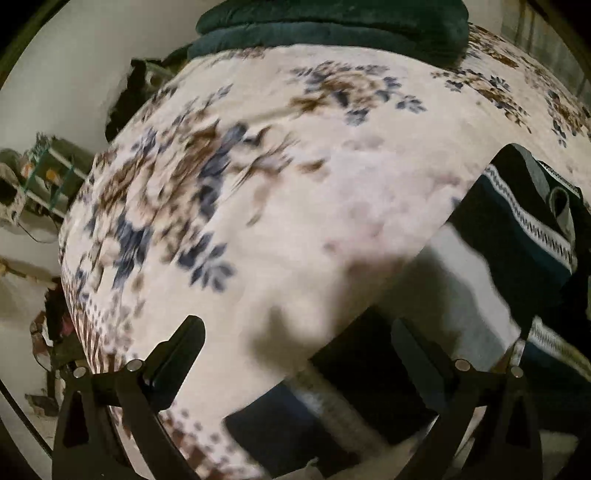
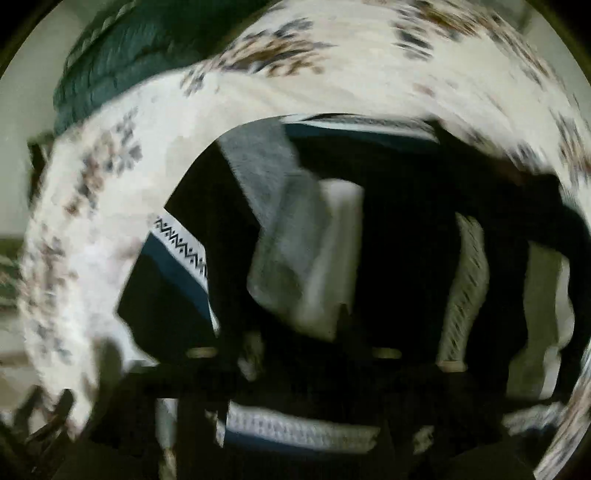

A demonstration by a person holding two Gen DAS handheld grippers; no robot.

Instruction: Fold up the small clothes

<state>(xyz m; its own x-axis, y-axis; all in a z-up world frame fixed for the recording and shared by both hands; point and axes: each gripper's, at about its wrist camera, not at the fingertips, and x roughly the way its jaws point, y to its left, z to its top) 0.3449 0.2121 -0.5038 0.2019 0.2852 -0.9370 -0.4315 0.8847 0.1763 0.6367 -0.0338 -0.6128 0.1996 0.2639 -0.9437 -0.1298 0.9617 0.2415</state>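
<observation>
A dark knitted garment [image 2: 399, 221] with white zigzag bands lies spread on the floral bedspread [image 2: 332, 85]. A grey-and-white folded piece [image 2: 310, 251] rests on top of it. My right gripper [image 2: 291, 332] hovers just over the garment. Its dark fingers smear into the dark cloth, but their mounts stand apart and nothing shows pinched between them. In the left wrist view the same garment [image 1: 517, 236] lies at the right and runs under the frame's lower edge. My left gripper [image 1: 299, 332] is open and holds nothing, pointing steeply down over the bedspread [image 1: 295, 177] beside the garment's edge.
A dark green folded blanket [image 1: 332, 26] lies at the far end of the bed, also visible as the green blanket [image 2: 122, 62] in the right wrist view. Left of the bed's edge stands a green shelf rack [image 1: 48, 173] by a pale wall, with floor clutter below.
</observation>
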